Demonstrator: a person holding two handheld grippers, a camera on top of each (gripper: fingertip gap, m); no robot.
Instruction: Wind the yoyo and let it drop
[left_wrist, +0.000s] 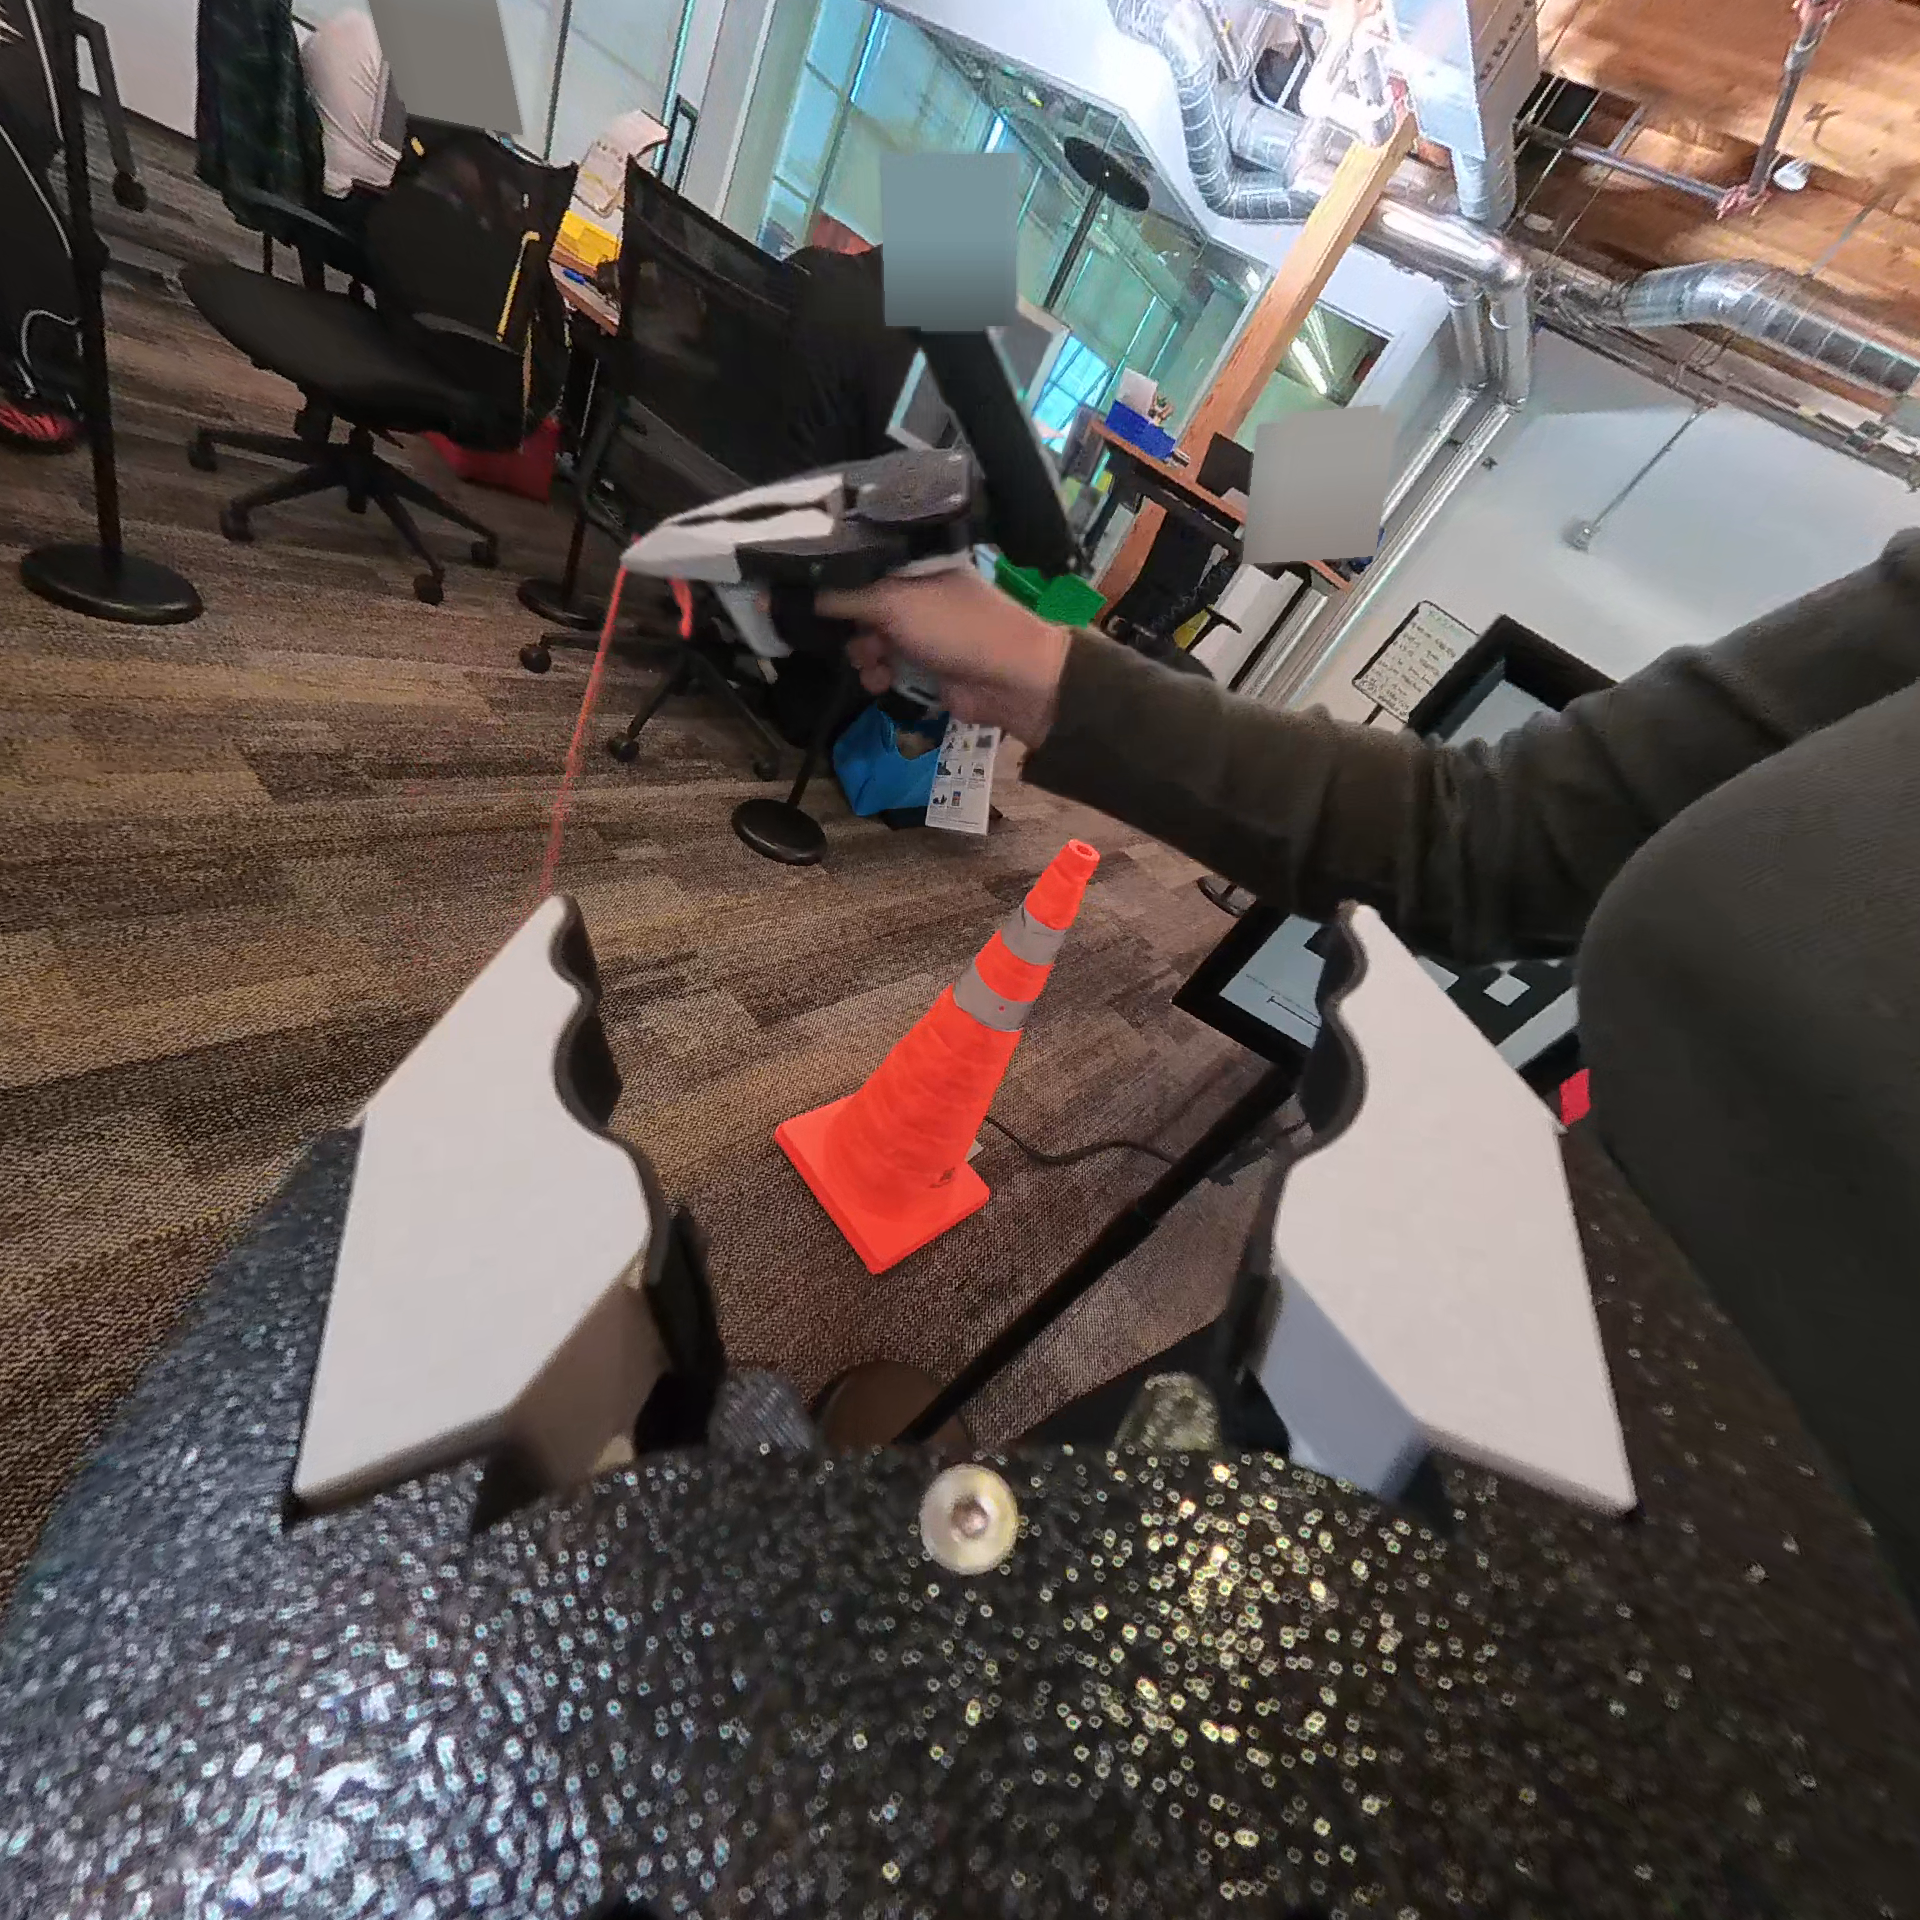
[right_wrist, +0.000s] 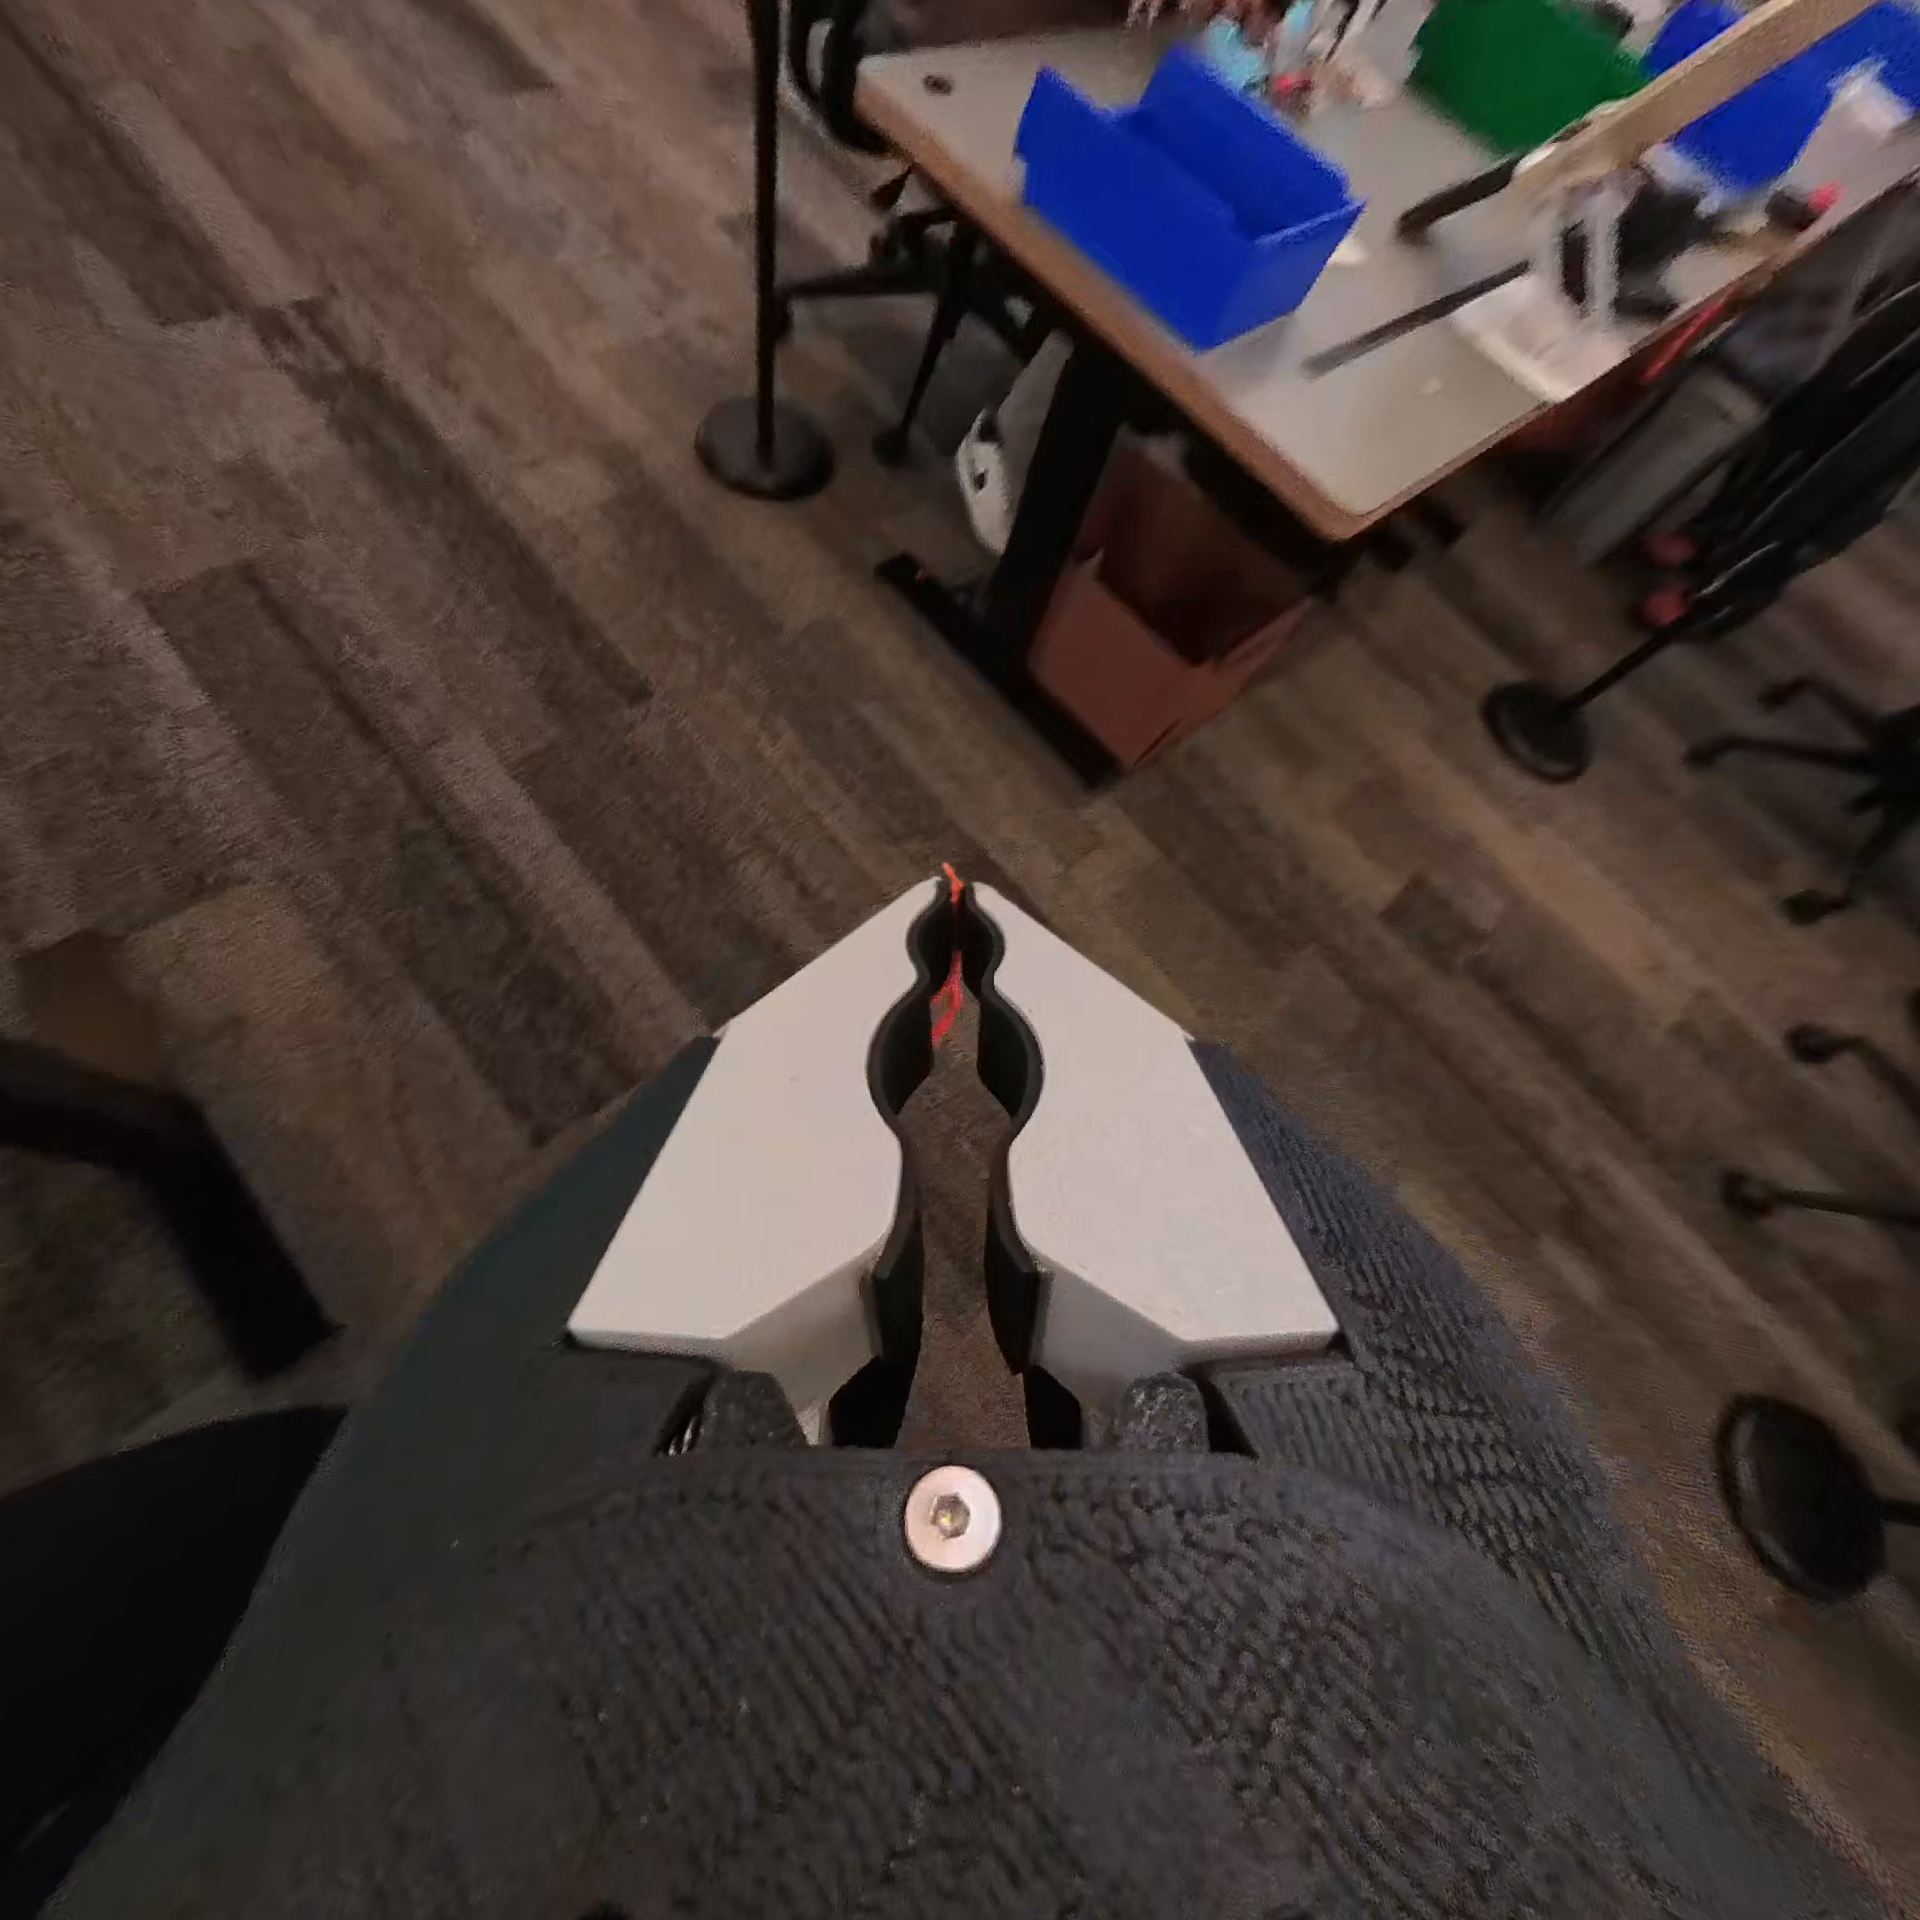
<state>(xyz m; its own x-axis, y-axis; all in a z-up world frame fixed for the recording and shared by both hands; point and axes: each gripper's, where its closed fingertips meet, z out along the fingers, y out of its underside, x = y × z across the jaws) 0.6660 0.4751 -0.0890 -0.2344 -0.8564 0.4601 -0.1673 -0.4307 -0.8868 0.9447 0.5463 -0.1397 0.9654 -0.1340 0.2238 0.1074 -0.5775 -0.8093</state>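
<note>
My right gripper (right_wrist: 958, 891) is shut on the yoyo's thin red string (right_wrist: 948, 997), pinched at the fingertips with a loose end between the fingers. In the left wrist view the right gripper (left_wrist: 636, 556) is held up over the carpet by a hand, and the red string (left_wrist: 582, 727) hangs down from its tip, running behind my left finger. The yoyo body is hidden in both views. My left gripper (left_wrist: 961, 935) is open wide and empty, lower than the right gripper.
An orange traffic cone (left_wrist: 925, 1081) stands on the carpet ahead of the left gripper. Office chairs (left_wrist: 353, 353) and pole stands (left_wrist: 104, 582) are behind. A desk (right_wrist: 1382, 416) with blue bins (right_wrist: 1174, 218) and a cardboard box (right_wrist: 1153, 655) lie ahead of the right gripper. My hands' fingertips stand some 30 centimetres from each other.
</note>
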